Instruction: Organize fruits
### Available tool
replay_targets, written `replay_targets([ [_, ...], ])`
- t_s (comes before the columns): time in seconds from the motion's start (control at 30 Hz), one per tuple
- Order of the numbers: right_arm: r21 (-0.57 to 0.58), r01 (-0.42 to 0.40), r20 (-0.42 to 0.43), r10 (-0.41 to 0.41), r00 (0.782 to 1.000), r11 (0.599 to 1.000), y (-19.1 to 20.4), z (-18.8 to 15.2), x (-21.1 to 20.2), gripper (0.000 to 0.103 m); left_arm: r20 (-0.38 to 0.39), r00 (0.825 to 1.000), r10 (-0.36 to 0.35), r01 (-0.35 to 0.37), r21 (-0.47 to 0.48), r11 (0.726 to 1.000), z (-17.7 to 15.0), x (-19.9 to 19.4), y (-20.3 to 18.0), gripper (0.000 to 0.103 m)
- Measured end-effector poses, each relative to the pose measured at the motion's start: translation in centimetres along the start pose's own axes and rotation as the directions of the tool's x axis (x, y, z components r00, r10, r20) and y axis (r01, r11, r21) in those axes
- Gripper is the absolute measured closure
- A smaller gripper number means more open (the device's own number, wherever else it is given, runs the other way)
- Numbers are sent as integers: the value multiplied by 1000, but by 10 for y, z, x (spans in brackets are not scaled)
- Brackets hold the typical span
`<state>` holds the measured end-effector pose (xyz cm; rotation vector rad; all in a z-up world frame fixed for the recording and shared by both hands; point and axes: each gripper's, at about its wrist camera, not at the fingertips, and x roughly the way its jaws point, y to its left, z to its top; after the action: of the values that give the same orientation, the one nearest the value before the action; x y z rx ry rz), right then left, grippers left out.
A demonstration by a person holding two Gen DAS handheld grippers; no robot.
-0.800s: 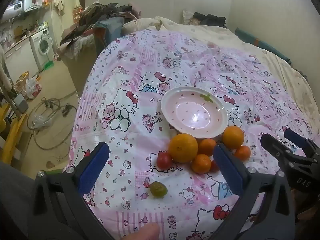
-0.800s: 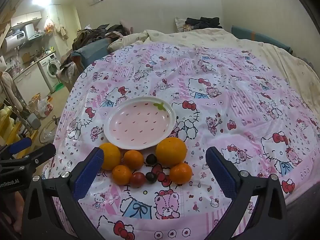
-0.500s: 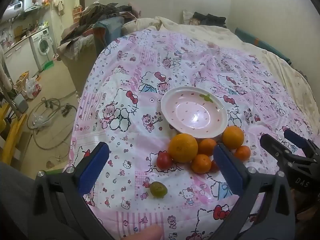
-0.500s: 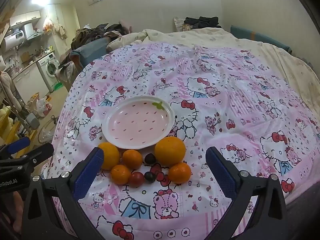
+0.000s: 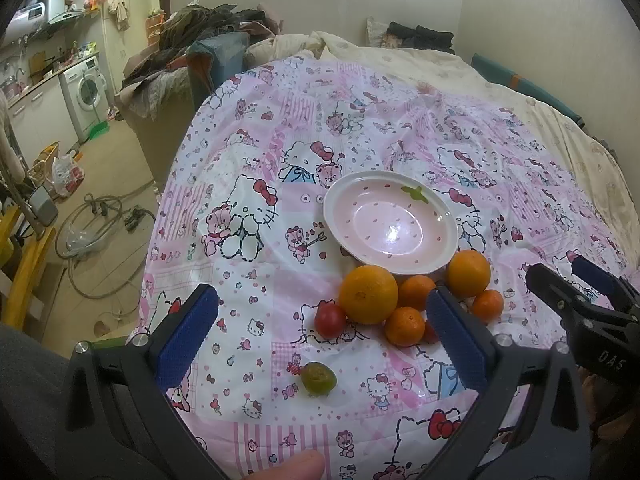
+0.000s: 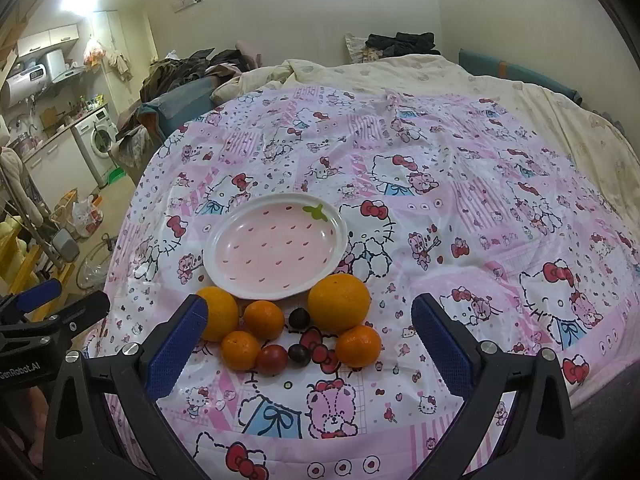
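Observation:
A pink strawberry-pattern plate (image 5: 448, 236) (image 6: 216, 256) lies bare on the pink cartoon-print cover. In front of it sit two large oranges (image 5: 368, 294) (image 6: 339, 302), several small tangerines (image 5: 404, 326) (image 6: 358, 346), a red tomato (image 5: 330, 320) (image 6: 272, 358) and two dark plums (image 6: 299, 318). A small green fruit (image 5: 318, 378) lies alone nearer the left gripper. My left gripper (image 5: 324, 336) hangs open above the cover with nothing between its fingers. My right gripper (image 6: 306, 336) is open too, held over the fruit cluster without touching it.
The cover drapes a bed (image 6: 440, 76) with a cream quilt behind. Left of the bed are piled clothes (image 5: 188, 48), a washing machine (image 5: 86, 92), hoses and bags on the floor (image 5: 92, 216). A fingertip (image 5: 288, 466) shows at the left view's bottom edge.

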<state>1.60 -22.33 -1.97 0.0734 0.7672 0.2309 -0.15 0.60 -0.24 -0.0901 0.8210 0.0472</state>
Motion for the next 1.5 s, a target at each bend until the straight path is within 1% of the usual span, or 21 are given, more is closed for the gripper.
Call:
replay_targets([
  [1.5, 15, -4, -3, 4, 1000, 1000, 1, 0, 0, 0, -14, 1000, 3, -3, -4, 1000, -7, 4, 1, 0],
])
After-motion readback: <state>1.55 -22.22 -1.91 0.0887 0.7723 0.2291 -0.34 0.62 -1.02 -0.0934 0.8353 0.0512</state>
